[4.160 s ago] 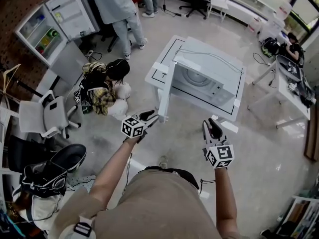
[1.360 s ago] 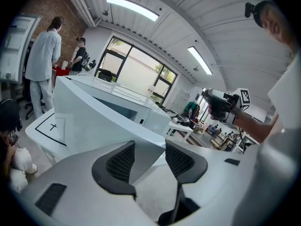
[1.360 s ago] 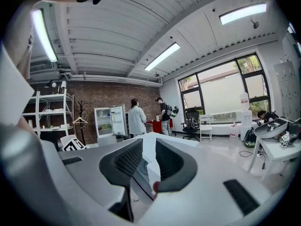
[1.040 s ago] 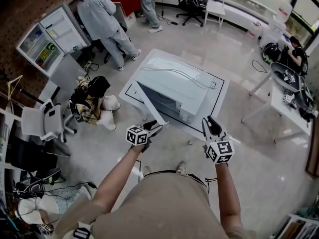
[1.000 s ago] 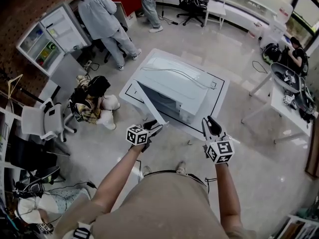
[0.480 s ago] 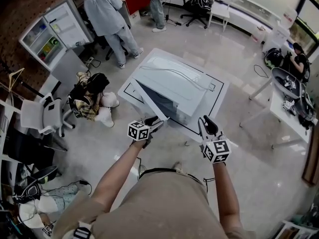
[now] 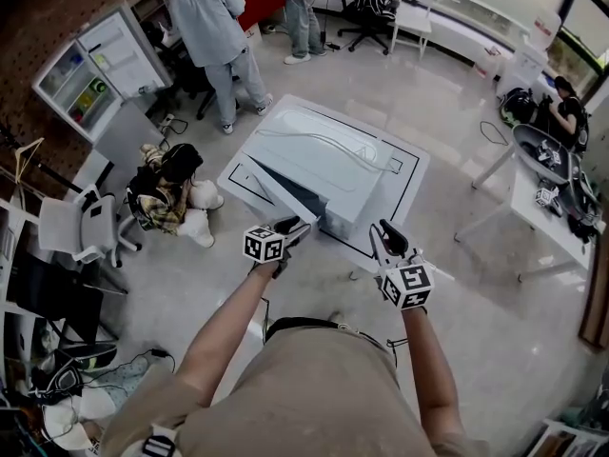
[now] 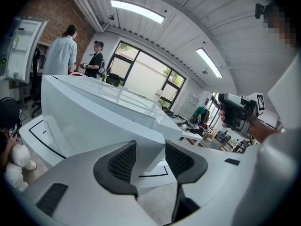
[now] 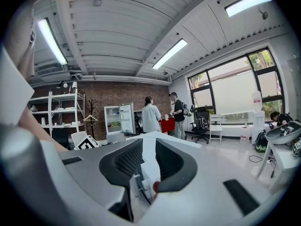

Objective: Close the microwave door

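Observation:
A white microwave (image 7: 328, 155) stands on a low white table (image 7: 407, 174) marked with black lines. Its door (image 7: 271, 190) hangs open, swung out to the front left. My left gripper (image 7: 290, 227) is at the door's free end. In the left gripper view the gripper (image 8: 150, 157) stands open, with the door's white corner (image 8: 153, 147) showing between its pads; I cannot tell if it touches. My right gripper (image 7: 378, 228) hovers in front of the microwave's right front corner. It is open (image 9: 149, 161), and the microwave's front (image 9: 148, 142) shows through the gap.
Two people (image 7: 219, 17) stand beyond the microwave near an open fridge (image 7: 100, 60). A bag and soft toys (image 7: 171, 184) lie on the floor to the left, beside a white chair (image 7: 71, 227). A white desk with gear (image 7: 547, 188) stands at the right.
The person has stepped nearer to the microwave. Both grippers have moved up to its front, the left one reaching the open door's free end. Both stay open.

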A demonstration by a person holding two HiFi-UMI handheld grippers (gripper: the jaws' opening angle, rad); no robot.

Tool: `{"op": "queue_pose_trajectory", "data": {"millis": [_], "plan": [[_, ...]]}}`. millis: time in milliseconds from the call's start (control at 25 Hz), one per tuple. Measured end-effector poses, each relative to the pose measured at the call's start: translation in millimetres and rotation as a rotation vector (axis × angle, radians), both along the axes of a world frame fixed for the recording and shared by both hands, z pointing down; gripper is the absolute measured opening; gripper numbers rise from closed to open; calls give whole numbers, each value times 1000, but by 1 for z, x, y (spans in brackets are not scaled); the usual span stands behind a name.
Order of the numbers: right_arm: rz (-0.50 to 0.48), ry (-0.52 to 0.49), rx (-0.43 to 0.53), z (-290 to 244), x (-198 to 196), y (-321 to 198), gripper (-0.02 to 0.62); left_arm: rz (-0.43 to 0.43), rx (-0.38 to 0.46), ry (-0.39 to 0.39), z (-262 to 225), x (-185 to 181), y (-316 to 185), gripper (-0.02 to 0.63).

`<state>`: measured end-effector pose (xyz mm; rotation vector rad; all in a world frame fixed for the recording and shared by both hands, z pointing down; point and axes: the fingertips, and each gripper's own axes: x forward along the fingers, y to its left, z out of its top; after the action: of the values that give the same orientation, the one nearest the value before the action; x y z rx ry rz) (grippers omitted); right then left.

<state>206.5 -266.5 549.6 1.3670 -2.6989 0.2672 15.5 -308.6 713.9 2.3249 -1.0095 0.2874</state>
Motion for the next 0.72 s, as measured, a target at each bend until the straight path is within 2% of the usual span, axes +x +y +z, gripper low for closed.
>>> {"op": "queue_pose_trajectory", "data": {"millis": [200, 280, 320, 400, 720], "plan": [[-17, 0, -6, 5, -2, -3, 86, 4, -6, -15, -1, 10, -13, 196], [-22, -1, -8, 6, -2, -4, 86, 5, -14, -54, 2, 12, -19, 195], [-25, -1, -10, 6, -2, -5, 86, 2, -22, -84, 6, 11, -22, 159], [-27, -1, -13, 8, -1, -6, 86, -4, -38, -113, 14, 9, -29, 150], [-8, -2, -27, 15, 16, -9, 86, -1, -40, -113, 15, 14, -44, 143]]}}
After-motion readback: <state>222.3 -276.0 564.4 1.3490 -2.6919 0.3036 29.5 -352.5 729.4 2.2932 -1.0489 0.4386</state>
